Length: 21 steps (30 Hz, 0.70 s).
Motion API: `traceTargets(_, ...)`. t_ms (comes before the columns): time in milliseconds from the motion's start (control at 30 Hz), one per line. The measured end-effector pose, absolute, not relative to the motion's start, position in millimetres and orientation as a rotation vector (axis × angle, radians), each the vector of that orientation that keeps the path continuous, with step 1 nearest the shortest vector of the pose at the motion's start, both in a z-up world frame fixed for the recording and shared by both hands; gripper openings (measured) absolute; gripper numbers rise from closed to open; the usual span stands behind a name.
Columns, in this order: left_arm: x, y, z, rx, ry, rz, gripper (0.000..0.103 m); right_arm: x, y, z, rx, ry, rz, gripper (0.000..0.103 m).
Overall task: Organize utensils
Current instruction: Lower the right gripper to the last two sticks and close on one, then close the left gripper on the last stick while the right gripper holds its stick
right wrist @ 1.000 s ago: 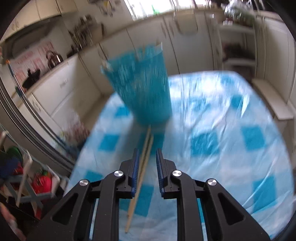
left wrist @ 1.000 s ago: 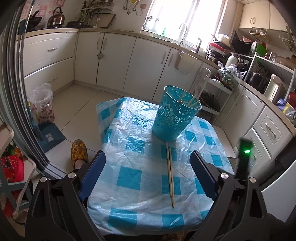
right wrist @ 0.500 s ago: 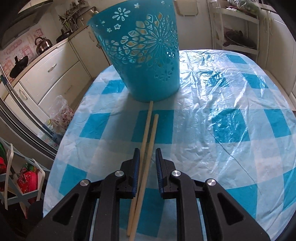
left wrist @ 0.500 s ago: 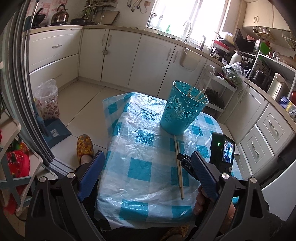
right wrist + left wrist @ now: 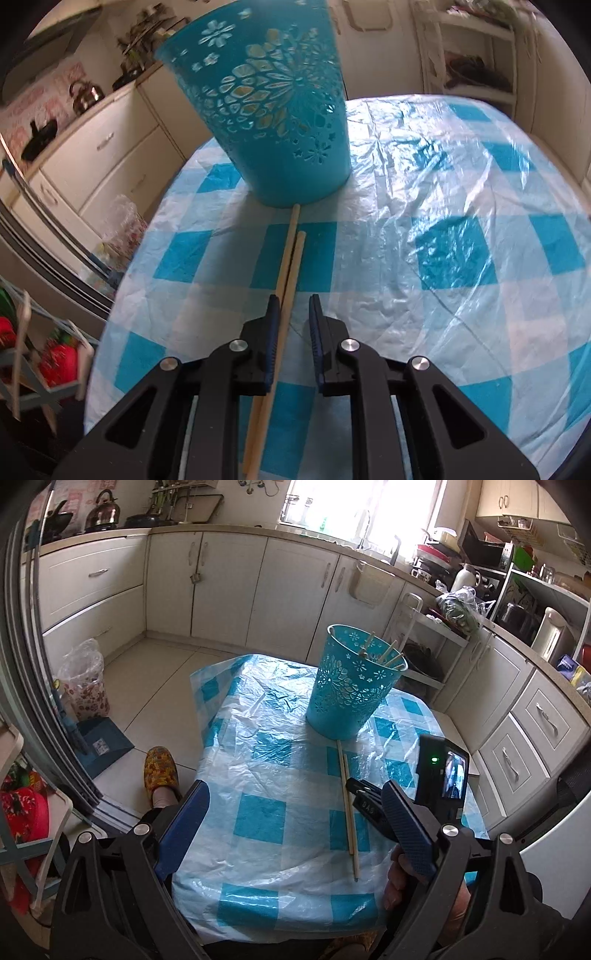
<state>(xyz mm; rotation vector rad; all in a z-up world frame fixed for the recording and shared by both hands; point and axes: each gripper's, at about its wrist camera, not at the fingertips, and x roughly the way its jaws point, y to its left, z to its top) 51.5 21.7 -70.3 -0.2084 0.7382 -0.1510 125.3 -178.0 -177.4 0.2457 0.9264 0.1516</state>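
Left gripper [image 5: 295, 827] points downward, jaws spread wide, nothing between them; right gripper [image 5: 293, 314] tilts steeply down, jaws narrow with a visible gap; a hand [image 5: 400, 878] grips its handle

The plastic bucket [image 5: 280, 122] with flower-shaped holes is teal. The plastic table cover [image 5: 424, 258] has blue and white squares. The 2 wooden chopsticks [image 5: 290, 266] are tan.

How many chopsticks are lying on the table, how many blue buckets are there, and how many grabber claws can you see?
Chopsticks lying on the table: 2
Blue bucket: 1, with more sticks poking out of it, too hard to count
Grabber claws: 2, the left gripper and the right gripper
Total: 5
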Motion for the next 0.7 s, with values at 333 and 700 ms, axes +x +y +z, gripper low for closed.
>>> traceTargets(333, 91, -8, -93, -0.122, 0.791, -0.159, 0.090, 105, -200, -174, 0.095, 0.954, 0.167, 0.008)
traceTargets(700, 193, -87, -164, 0.030, 0.915, -0.150, 0.086, 79, -251, -175, 0.216, 0.963, 0.145, 0.008)
